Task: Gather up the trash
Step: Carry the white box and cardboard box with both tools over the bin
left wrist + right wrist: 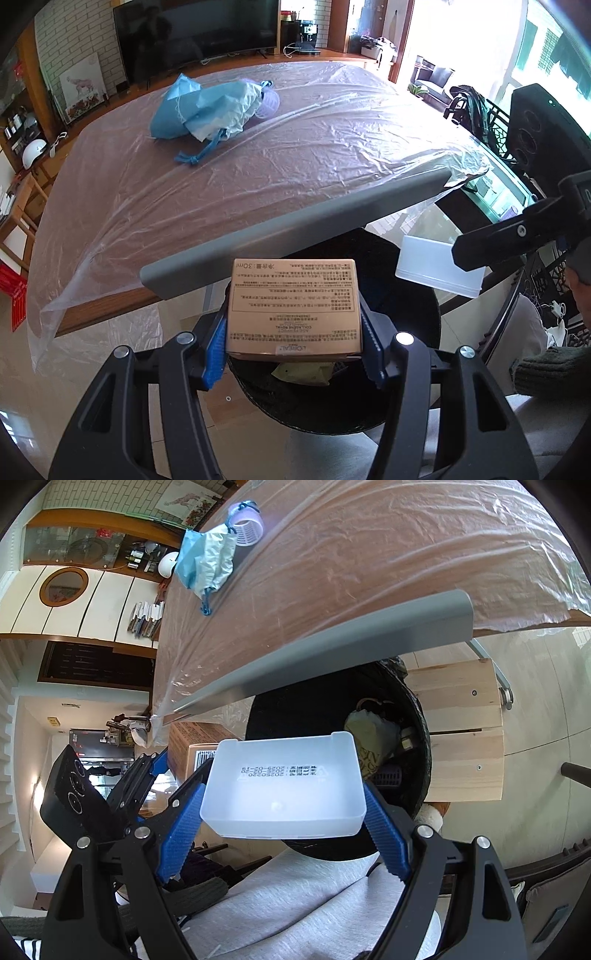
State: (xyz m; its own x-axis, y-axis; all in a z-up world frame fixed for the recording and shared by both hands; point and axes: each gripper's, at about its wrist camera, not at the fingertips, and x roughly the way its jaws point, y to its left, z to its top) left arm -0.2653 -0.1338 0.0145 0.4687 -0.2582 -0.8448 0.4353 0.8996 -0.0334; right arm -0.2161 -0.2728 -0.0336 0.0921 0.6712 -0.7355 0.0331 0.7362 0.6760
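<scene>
My left gripper [293, 317] is shut on a gold cosmetics box [293, 306] and holds it above the open black trash bin [406, 406]. My right gripper [284, 797] is shut on a translucent white plastic tray [284, 786], held over the near rim of the same bin [421, 716]. The tray also shows in the left wrist view [436, 271], and the box in the right wrist view [192, 747]. The bin holds a yellow-green bag [369, 734] and other rubbish. A blue and white cloth bag [199, 109] lies on the table.
The wooden table [221, 192] is covered with clear plastic film. The bin's grey lid [295, 229] stands raised at the table's edge. A lilac basket [245, 524] sits by the cloth bag. A wooden stool [465, 731] stands behind the bin.
</scene>
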